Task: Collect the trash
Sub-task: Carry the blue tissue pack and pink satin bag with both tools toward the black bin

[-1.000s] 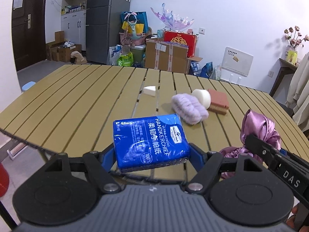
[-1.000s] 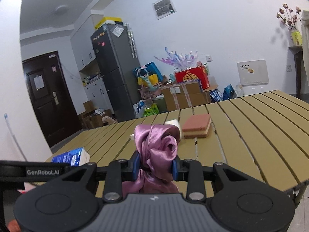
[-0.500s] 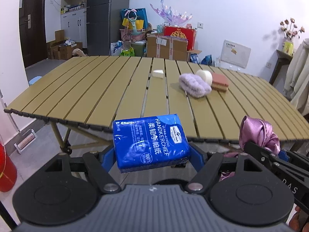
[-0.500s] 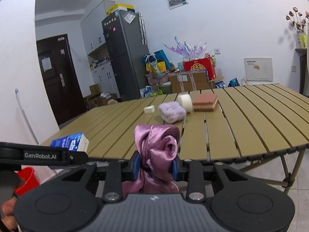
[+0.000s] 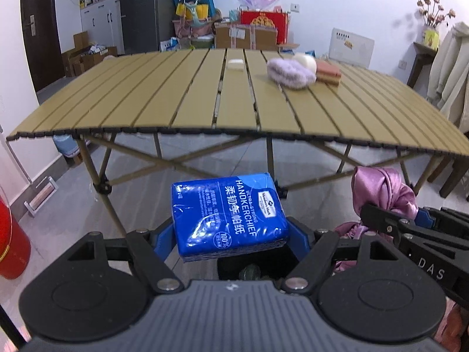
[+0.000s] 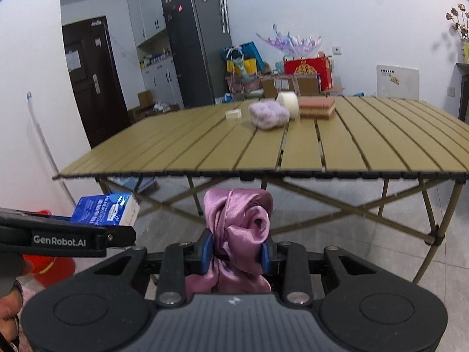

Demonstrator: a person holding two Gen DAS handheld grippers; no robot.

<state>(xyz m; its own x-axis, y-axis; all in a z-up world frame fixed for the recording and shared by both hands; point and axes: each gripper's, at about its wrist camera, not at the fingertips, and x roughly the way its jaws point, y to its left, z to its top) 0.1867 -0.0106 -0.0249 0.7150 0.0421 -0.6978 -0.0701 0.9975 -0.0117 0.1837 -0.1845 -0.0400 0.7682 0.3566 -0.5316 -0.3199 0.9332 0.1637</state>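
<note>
The left gripper [image 5: 231, 234] holds a blue tissue pack [image 5: 230, 215] between its fingers at lower centre of the left wrist view, off the table [image 5: 176, 102]. The right gripper [image 6: 236, 253] has its fingers narrowed on a bunched pink satin cloth [image 6: 239, 226], low in its view, in front of the table edge.

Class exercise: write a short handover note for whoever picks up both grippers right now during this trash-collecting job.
Left gripper: shut on the blue handkerchief pack, held off the table.
Right gripper: shut on the pink satin cloth, also clear of the table.
On the table: white block, fluffy purple piece, white roll, pink sponge.
Done: two items lifted.
Left: drop both, then collect those four.
</note>
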